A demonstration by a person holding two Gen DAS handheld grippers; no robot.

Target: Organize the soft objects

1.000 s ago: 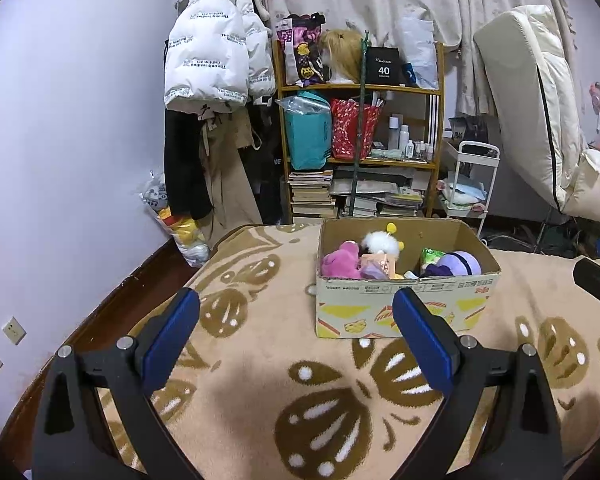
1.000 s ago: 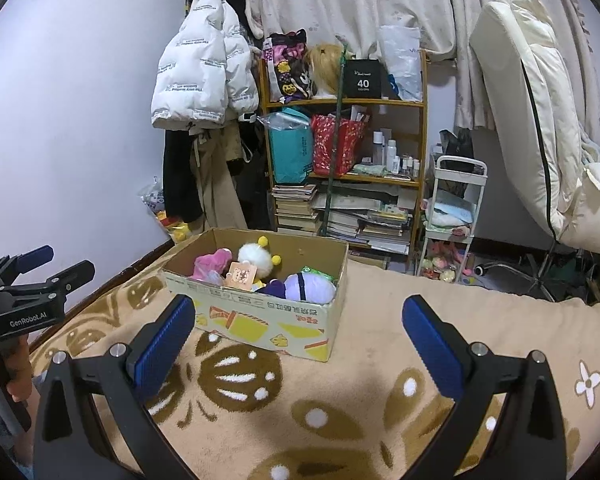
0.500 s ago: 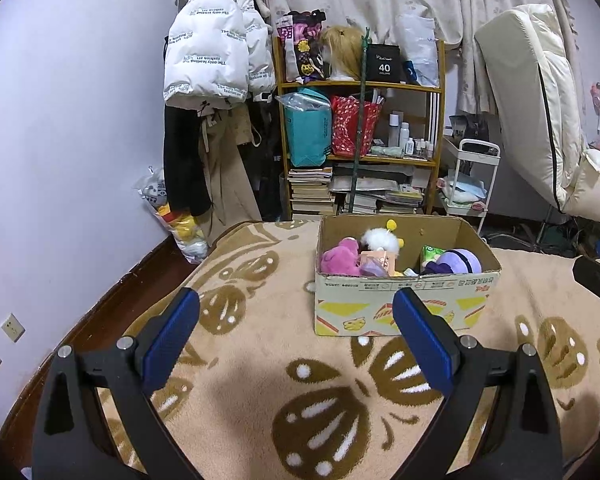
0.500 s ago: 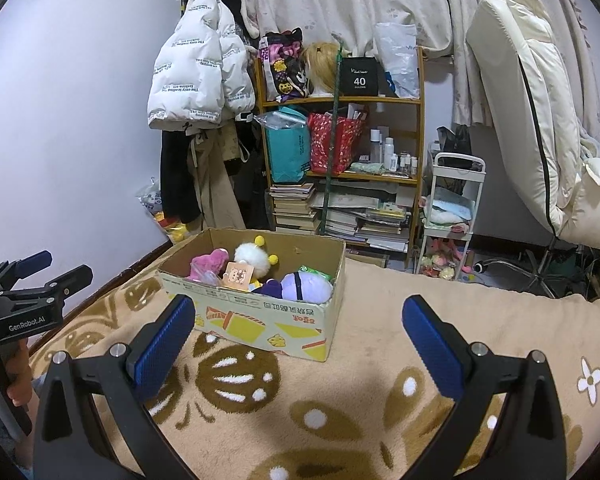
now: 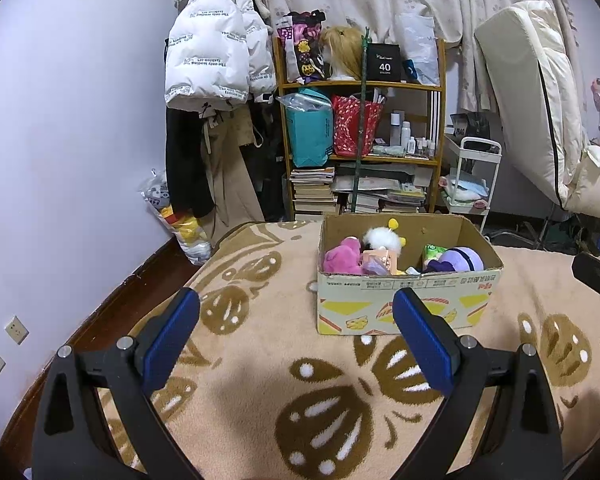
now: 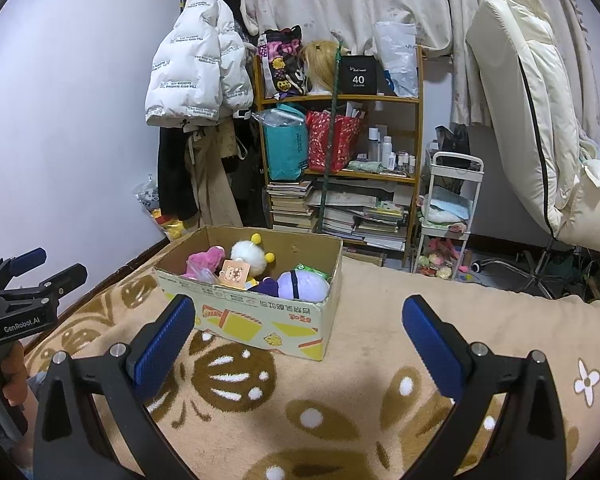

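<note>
While spread wide and empty, left hand-held gripper [image 5: 296, 320] faces cardboard box [image 5: 404, 300] of plush toys [image 5: 342, 256], ahead and slightly right on patterned blanket [image 5: 260, 360]. Right hand-held gripper [image 6: 300, 324], likewise spread and empty; box [image 6: 260, 316] ahead-left.

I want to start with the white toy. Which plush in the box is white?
The fluffy round plush with yellow pompoms, between the pink plush and purple plush.

Between left fingers [image 5: 172, 332]: bare tan patterned blanket [image 5: 260, 360], nothing inside the gap.
Ahead of left fingers: open cardboard box [image 5: 404, 304], its front wall blocking a low pass.
Box top: open, soft toys [image 6: 260, 268] piled inside.
Right of right fingers [image 6: 432, 344]: clear blanket.
Beyond box: crowded wooden bookshelf [image 6: 340, 152].
</note>
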